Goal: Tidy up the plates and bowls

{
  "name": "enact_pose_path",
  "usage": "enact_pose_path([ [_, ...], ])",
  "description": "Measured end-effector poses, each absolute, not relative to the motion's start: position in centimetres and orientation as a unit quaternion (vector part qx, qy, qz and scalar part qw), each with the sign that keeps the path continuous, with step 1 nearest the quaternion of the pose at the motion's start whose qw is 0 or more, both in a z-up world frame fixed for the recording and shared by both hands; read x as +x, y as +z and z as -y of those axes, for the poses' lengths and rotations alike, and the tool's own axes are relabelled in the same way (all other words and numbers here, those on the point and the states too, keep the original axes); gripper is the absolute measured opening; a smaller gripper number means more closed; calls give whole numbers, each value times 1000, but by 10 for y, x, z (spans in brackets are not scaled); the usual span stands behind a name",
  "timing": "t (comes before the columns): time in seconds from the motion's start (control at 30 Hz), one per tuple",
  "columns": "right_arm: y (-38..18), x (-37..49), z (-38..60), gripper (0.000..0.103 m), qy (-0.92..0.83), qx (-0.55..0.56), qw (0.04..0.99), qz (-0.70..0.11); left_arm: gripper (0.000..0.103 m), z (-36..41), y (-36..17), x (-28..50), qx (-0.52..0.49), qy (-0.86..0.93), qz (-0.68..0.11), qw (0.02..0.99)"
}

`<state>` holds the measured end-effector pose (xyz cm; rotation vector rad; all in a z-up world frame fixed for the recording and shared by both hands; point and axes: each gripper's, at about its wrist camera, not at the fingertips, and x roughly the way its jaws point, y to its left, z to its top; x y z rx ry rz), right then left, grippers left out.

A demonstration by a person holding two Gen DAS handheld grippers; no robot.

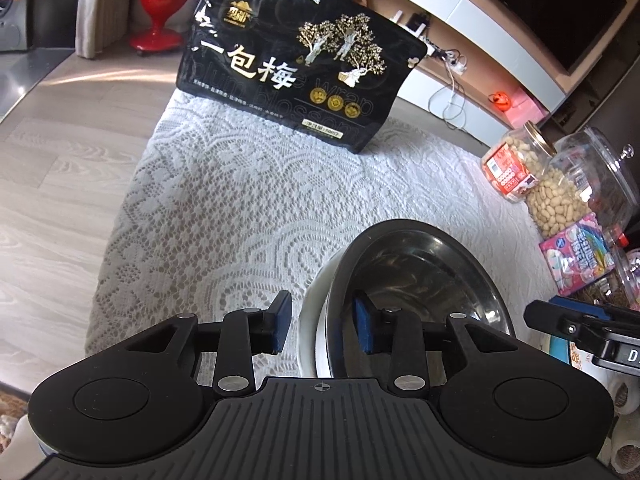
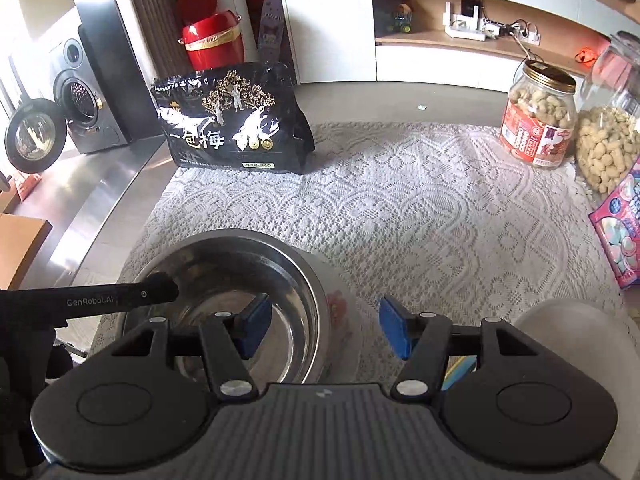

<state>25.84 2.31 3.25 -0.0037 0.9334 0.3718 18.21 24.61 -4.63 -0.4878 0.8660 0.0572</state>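
Each camera sits just behind its own gripper and looks forward and steeply down along the fingers at the lace tablecloth [image 1: 224, 200]. The left view has the steel bowl [image 1: 424, 280] close, its rim between its jaws. The right view sees that bowl [image 2: 240, 280] close too, under its left jaw. Both share the black snack bag [image 1: 296, 68] [image 2: 232, 120] far ahead and the peanut jar [image 1: 516, 168] [image 2: 538, 120] to the right.
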Motion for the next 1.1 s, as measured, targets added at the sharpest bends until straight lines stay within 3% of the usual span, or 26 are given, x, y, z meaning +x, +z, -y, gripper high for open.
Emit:
enact_pose_path([
  [0.1,27,251,-17,61,191,16,864,-466,25,-250,-43,177,-257,9,-401,880],
  [0.5,19,243,-28,60,195,2,863,-467,26,-238,-48,181,-247,-20,-404,880],
  [0.63,35,232,-10,61,196,11,875,-443,26,-250,-49,177,-285,-20,-391,875],
  [0.8,72,188,60,63,175,36,918,-355,26,-257,-23,152,-314,-22,-300,901],
  [0.93,84,150,120,70,108,44,951,-286,26,-225,-5,125,-331,-97,-242,907],
  [1.1,61,129,169,70,58,76,950,-297,25,-145,-5,125,-377,-289,-245,845],
])
